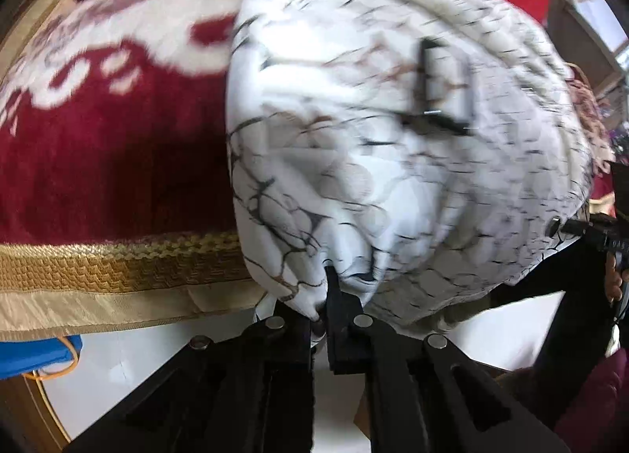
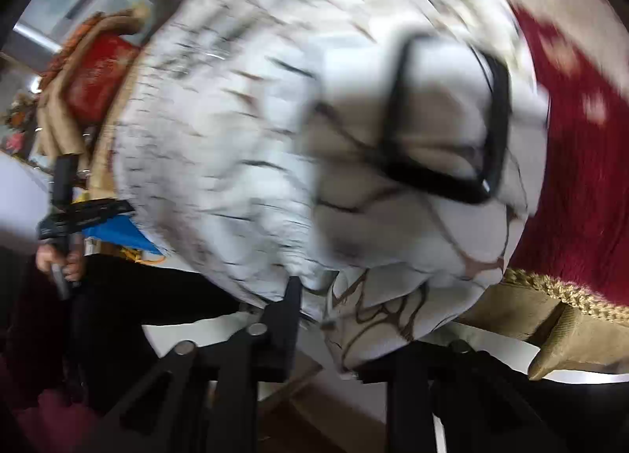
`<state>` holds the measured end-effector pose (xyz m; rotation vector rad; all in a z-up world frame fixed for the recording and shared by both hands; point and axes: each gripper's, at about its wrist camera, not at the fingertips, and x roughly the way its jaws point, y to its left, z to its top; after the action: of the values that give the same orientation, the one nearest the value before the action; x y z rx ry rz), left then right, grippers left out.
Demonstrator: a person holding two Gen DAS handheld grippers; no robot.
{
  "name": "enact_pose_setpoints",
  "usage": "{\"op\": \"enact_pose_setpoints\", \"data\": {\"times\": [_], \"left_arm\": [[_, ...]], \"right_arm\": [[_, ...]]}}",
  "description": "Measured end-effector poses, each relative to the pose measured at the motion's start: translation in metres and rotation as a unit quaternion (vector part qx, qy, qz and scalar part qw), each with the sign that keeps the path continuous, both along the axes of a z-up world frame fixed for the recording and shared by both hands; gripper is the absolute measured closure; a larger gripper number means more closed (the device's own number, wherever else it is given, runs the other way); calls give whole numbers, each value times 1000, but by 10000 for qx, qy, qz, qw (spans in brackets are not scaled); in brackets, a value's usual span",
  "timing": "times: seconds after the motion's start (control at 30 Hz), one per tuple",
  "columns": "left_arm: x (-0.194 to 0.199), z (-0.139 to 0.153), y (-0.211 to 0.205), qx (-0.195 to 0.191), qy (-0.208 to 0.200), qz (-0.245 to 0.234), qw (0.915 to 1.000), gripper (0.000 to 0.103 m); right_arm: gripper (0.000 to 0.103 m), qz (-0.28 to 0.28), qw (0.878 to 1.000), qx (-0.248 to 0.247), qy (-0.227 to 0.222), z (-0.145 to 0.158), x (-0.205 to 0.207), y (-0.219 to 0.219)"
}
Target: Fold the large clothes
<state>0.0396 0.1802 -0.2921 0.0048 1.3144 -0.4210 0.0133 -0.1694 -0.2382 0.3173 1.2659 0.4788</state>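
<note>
Both grippers pinching the near hem of the white garment, over the edge of the bed.

Left gripper (image 1: 328,296) pressed shut on a bunched fold of white garment (image 1: 393,119); right gripper (image 2: 314,296) likewise. Risk: thin bite may slip under the hanging weight; cloth may drag on red blanket (image 1: 98,162). Left view only: blanket's full pattern. Right view only: red cushion (image 2: 98,72) far behind.

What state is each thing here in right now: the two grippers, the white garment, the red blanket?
Left gripper: shut on the garment's edge.
Right gripper: shut on the garment's edge.
White garment: bunched, pinched at its near edge by both grippers.
Red blanket: spread flat under the garment.
</note>
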Motion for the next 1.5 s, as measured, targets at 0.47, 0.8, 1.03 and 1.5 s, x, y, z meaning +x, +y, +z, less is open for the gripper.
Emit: {"op": "enact_pose_setpoints", "data": {"times": [0.47, 0.8, 1.03, 1.5], "left_arm": [[125, 149, -26, -976, -1096, -61, 9892, 98], [126, 69, -12, -506, -446, 756, 9949, 23], [93, 50, 15, -1090, -218, 922, 9895, 22], [71, 93, -54, -734, -381, -710, 9940, 96]], "right_arm": [[92, -848, 9685, 1799, -1501, 146, 100, -44], [72, -1750, 9722, 1479, -472, 89, 151, -70], [22, -1206, 9812, 1279, -789, 119, 101, -68], [90, 216, 9929, 914, -727, 149, 31, -22]]}}
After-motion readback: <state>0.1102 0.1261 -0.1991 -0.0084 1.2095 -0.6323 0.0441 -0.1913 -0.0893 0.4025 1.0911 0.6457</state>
